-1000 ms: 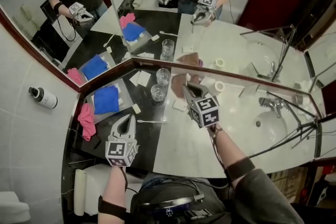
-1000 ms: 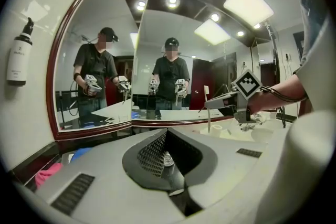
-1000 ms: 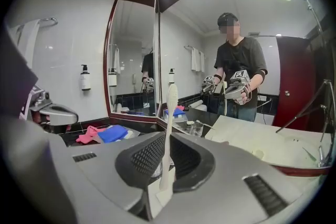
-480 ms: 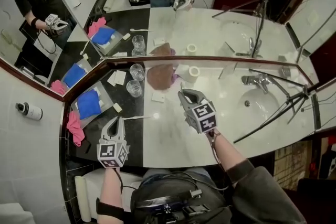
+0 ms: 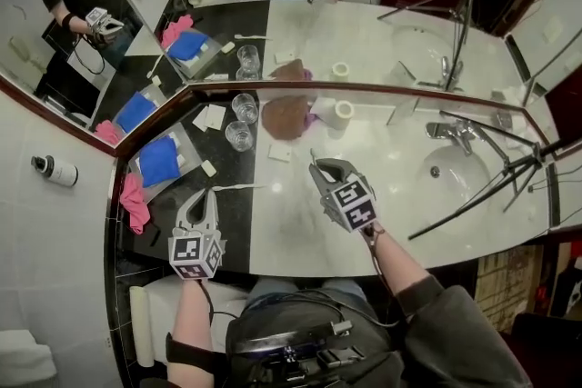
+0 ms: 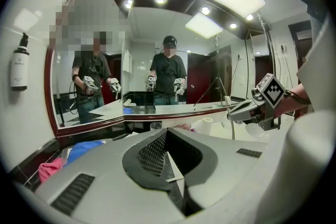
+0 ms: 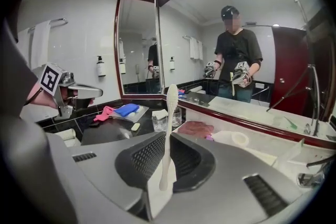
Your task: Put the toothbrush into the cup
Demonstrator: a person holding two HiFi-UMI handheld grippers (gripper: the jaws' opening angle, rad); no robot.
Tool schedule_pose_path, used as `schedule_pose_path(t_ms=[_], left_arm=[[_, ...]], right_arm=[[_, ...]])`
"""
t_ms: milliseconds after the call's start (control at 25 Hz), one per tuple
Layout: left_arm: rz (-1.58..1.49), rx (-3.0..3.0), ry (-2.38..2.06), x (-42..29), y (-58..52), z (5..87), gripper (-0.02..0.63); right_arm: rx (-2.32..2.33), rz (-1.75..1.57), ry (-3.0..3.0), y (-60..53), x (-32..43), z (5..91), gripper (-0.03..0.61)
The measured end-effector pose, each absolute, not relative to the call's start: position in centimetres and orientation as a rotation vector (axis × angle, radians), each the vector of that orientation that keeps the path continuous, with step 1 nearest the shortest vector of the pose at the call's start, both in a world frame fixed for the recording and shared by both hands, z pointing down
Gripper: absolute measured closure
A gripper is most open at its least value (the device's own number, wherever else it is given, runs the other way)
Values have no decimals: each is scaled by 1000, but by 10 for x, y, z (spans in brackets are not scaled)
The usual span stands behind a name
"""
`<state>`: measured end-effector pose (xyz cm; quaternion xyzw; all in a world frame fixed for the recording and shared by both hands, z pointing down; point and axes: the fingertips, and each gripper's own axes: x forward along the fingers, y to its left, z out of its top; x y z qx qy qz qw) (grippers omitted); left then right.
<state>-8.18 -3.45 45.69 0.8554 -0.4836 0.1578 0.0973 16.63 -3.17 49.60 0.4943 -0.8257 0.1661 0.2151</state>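
White toothbrush (image 7: 168, 128) stands clamped upright in the right tool (image 5: 316, 165), apart from the glass cup (image 5: 239, 136); left tool (image 5: 205, 198) closed, empty. Gripped low, it may pivot and clip the rim

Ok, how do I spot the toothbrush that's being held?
Find the long counter, then the right gripper over its white part. The toothbrush is white and stands upright, clamped between that gripper's jaws. The other white brush lies flat on the black part.
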Motion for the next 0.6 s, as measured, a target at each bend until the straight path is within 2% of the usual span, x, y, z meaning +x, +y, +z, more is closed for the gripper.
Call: schedule_pose_path(t_ms=[600], left_arm=[[430,2333,-1611,-191,-4,488,614]], right_arm=[[540,186,-2132,-23,-34,603,526]])
